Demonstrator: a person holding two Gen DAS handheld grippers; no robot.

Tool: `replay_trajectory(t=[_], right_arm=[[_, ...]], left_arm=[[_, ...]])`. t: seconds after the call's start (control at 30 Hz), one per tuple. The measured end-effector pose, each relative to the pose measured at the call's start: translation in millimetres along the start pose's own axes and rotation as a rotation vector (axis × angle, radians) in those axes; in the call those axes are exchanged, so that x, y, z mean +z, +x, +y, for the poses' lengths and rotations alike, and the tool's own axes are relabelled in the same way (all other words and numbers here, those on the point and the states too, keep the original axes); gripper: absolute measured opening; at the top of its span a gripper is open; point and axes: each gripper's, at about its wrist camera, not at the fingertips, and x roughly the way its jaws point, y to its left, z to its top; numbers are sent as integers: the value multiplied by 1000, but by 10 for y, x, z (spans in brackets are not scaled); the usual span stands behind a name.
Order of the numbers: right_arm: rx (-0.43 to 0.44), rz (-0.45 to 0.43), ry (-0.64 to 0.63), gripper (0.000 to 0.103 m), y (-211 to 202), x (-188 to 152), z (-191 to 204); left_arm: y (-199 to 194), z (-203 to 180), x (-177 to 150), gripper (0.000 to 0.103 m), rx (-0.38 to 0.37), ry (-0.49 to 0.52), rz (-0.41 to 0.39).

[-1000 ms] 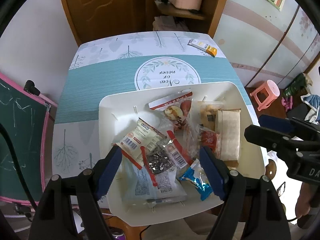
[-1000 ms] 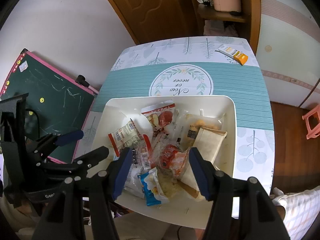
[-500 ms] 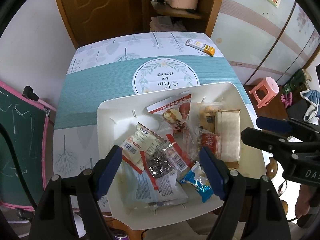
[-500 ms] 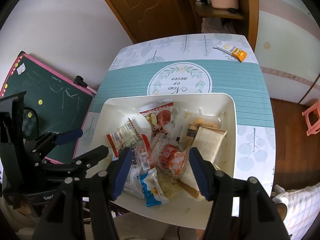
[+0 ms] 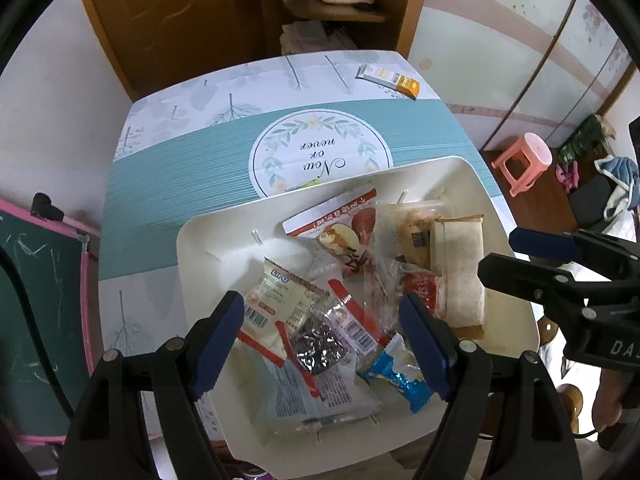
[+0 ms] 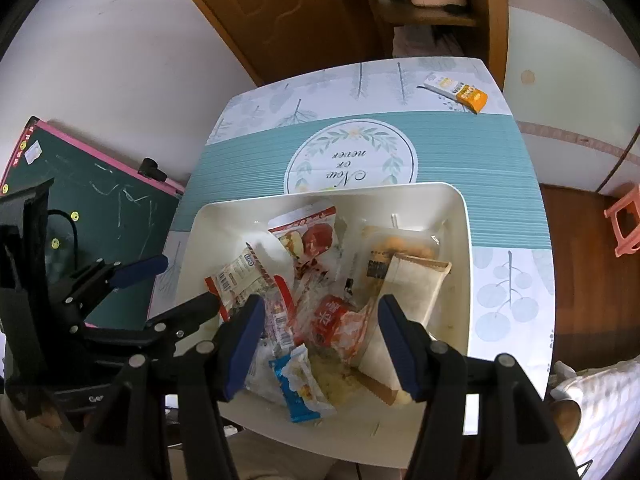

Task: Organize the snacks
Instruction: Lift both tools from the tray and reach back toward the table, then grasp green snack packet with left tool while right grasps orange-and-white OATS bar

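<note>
A white tray (image 5: 192, 240) sits at the near edge of the table, holding a loose pile of snack packets. My left gripper (image 5: 320, 320) hovers open over the pile's near left part, above a clear packet with dark filling (image 5: 320, 346) and a white barcode packet (image 5: 276, 300); nothing touches its pads. My right gripper (image 6: 320, 312) hangs open over a red packet (image 6: 336, 320), beside a long beige packet (image 6: 408, 292). A blue wrapper (image 6: 296, 384) lies near the tray's (image 6: 460, 280) front. An apple-picture packet (image 5: 344, 228) lies farther back.
An orange-and-white box (image 5: 390, 78) lies alone at the table's far right corner. The tablecloth has a teal band with a round emblem (image 5: 320, 156). A pink-framed chalkboard (image 6: 92, 200) stands left of the table, a pink stool (image 5: 524, 160) on the floor at right.
The left gripper has drifted a little across the tray and rolled slightly. The right gripper has stayed put. Neither gripper's opening has changed.
</note>
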Motion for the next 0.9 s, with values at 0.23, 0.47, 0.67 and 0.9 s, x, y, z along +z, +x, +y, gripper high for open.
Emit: replay_trajectory(t=[0.23,0.47,0.67,0.9], right_arm=[[-32,-9,10,59,38,169,-78],[-105,-87,-7,59,-157,762,-261],[-171,-164,-32,59,-233,1578,-493],[-232,-101,-32,59,304,2399,-884]], left_arm=[[138,135,412,79,41,66,-12],[319,334,1052,79,88,208,-73],[808,429,1399,74,-10,376,8],[1545,412,1467,55,-173,480,231]])
